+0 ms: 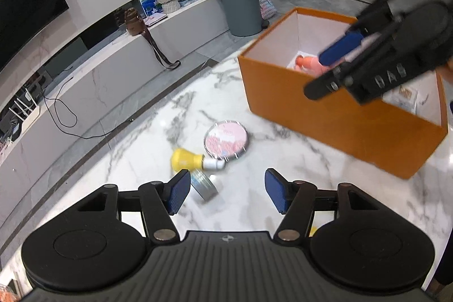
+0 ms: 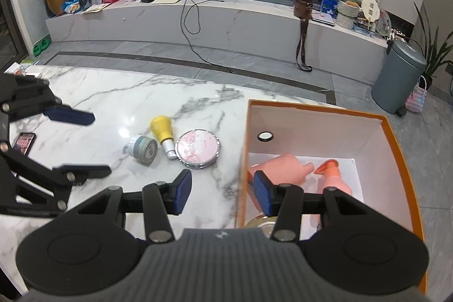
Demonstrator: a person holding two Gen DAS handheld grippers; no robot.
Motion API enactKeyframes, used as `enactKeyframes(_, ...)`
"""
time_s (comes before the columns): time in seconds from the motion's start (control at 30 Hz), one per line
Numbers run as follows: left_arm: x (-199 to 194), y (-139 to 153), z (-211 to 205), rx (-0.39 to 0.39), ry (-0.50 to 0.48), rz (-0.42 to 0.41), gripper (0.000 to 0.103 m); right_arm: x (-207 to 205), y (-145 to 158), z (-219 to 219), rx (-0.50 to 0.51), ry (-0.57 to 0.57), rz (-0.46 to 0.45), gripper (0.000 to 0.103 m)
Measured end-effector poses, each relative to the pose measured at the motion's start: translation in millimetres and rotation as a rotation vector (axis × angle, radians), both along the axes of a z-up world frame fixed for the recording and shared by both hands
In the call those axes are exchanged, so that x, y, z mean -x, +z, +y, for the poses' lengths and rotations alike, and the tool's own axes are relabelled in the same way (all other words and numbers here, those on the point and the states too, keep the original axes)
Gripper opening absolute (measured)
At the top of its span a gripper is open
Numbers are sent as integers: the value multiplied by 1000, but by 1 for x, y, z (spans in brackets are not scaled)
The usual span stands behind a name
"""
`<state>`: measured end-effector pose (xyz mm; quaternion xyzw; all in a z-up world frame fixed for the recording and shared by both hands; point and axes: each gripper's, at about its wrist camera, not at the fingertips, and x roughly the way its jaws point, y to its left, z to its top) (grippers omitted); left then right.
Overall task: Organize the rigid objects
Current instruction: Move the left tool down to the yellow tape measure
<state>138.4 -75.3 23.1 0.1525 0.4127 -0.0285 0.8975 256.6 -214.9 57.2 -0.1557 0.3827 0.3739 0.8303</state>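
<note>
On the marble table [image 1: 136, 149] lie a yellow bulb [image 1: 187, 159], a round pink compact mirror [image 1: 226, 142] and a roll of tape [image 1: 203, 186]. My left gripper [image 1: 226, 194] hovers open just in front of them, holding nothing, with the tape by its left finger. The orange box [image 1: 339, 115] stands to the right and holds a pink pump bottle [image 2: 334, 177] and a pink hand-shaped thing [image 2: 283, 166]. My right gripper [image 2: 222, 194] is open and empty, above the left wall of the box [image 2: 243, 160]. The bulb [image 2: 162, 129], mirror [image 2: 196, 149] and tape [image 2: 144, 146] also show there.
A phone [image 2: 24, 142] lies at the table's left edge, near the left gripper [image 2: 85, 142]. Beyond the table are grey floor, a grey pedal bin [image 2: 399, 78] and a long white bench [image 2: 198, 19] with a cable hanging from it.
</note>
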Motion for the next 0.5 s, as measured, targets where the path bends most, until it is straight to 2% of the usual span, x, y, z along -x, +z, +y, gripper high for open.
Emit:
enactKeyframes(0.1,12,-15,-4,19,-21,3,75,3,-2,4,8,13,0,49)
enactKeyframes(0.37,37,-54,-18,62,-83,23,76,14,-7,21,6,58,0,49)
enactKeyframes(0.5,43,-67,-22,91,-95,33,77,20,-11,32,5,87,-4,53)
